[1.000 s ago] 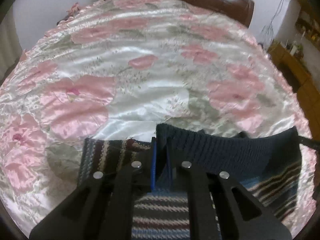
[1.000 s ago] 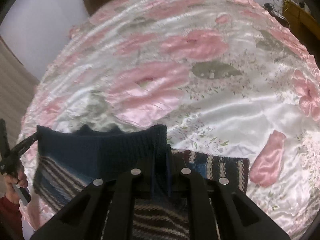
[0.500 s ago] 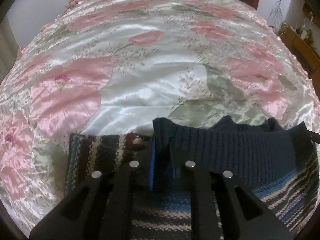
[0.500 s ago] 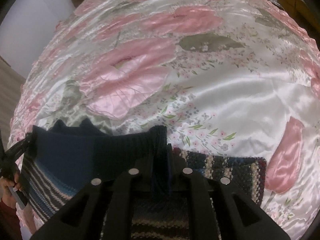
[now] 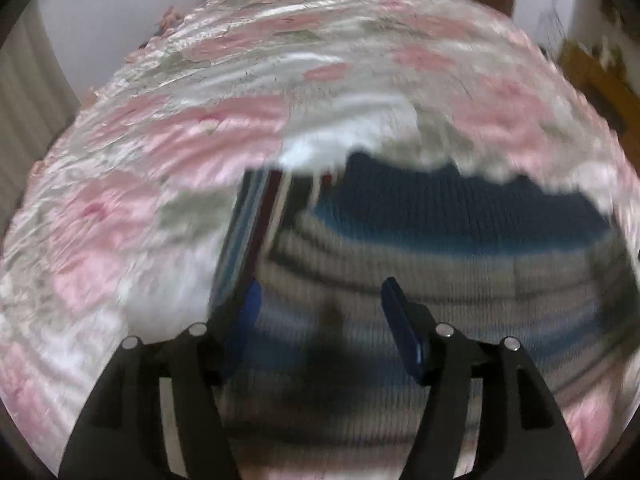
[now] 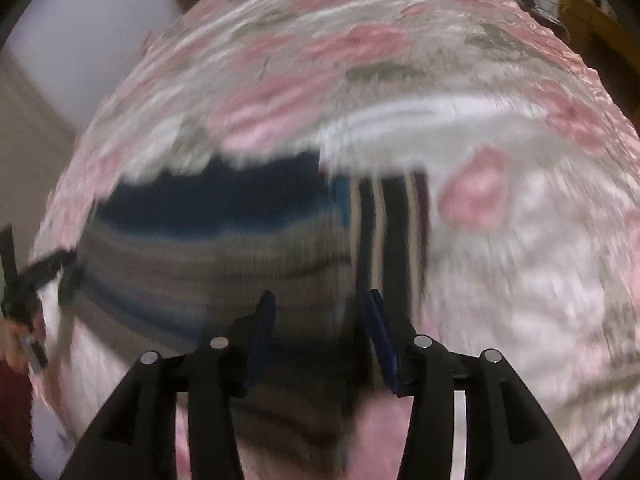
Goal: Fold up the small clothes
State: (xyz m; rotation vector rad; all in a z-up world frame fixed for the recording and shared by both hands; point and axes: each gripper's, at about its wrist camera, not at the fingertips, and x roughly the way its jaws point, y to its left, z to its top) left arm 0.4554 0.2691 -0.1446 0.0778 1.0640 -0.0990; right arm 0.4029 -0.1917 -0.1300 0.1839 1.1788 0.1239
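Floral bedspread (image 5: 168, 168) carries the striped sweater (image 5: 420, 256); left gripper (image 5: 320, 304) and right gripper (image 6: 320, 312) hover just above, jaws spread wide, empty.

both wrist cams look fwd and down along their own fingers, close over the striped sweater (image 5: 400, 264) on the floral bedspread (image 5: 160, 128). headboard at top of each frame. both share the sweater and bedspread; right cam catches the left gripper (image 6: 36, 280) at far left edge. heavy blur, so tilt is prob steep.
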